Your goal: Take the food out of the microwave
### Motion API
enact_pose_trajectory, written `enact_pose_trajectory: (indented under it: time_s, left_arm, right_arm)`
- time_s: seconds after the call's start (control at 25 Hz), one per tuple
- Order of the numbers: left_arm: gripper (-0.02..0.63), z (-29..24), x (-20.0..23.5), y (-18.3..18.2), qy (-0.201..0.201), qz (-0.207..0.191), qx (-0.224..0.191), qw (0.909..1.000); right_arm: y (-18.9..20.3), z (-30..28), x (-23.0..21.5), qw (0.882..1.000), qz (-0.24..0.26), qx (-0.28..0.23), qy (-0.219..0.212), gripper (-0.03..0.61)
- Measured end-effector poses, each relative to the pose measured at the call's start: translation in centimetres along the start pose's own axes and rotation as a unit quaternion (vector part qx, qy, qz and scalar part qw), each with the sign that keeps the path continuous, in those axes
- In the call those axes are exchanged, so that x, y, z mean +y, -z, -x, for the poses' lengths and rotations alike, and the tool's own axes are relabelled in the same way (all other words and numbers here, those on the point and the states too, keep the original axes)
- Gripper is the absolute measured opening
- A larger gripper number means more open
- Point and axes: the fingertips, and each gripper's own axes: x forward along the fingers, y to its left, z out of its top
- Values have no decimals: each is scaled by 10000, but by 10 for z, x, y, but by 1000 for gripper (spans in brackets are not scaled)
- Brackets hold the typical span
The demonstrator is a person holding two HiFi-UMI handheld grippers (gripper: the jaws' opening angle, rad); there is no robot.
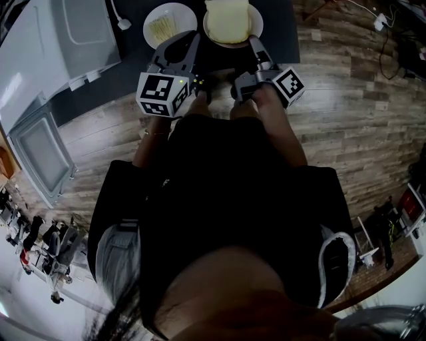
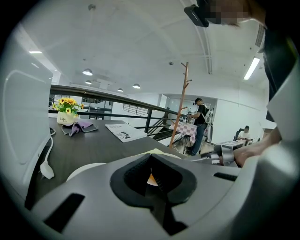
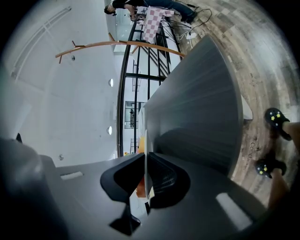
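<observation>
A white plate (image 1: 257,28) with a pale slab of bread (image 1: 227,20) rests on the dark table (image 1: 279,26) at the top of the head view. My right gripper (image 1: 255,45) is shut on that plate's near right rim. In the right gripper view the thin rim (image 3: 146,140) stands edge-on between the pads (image 3: 146,174). My left gripper (image 1: 188,41) is shut and holds nothing, its tip between the two plates. A second white plate (image 1: 170,25) with pale food sits to the left. In the left gripper view the closed jaws (image 2: 151,176) hide most of the yellowish food (image 2: 157,152).
The white microwave (image 1: 60,46) stands at the table's left with its door (image 1: 40,150) swung open over the wood floor. A white cable (image 2: 45,164), a flower pot (image 2: 67,112), a purple cloth (image 2: 78,126) and a booklet (image 2: 125,132) lie further along the table.
</observation>
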Motion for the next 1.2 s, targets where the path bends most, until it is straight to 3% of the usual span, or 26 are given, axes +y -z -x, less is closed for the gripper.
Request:
enact_pose_trajectory:
  time_s: [0.64,0.8,1.0,1.2]
  left_arm:
    - [8,2,8,-4,-35,-18,-6,10000]
    - [8,2,10,-9,68,-58,-106,9999]
    - [8,8,19,-14,83,310,-172,9993]
    - [8,11,30,-17,132,274,-70,9995]
  right_arm:
    - [-4,-7,-2,9999,-57,-126,65,23]
    - [-4,-9,6,9999,137,-54,73,23]
    - [-2,-6,6,9991,332,96,229,23]
    - [-2,-5,4,9987,369,125,320,23]
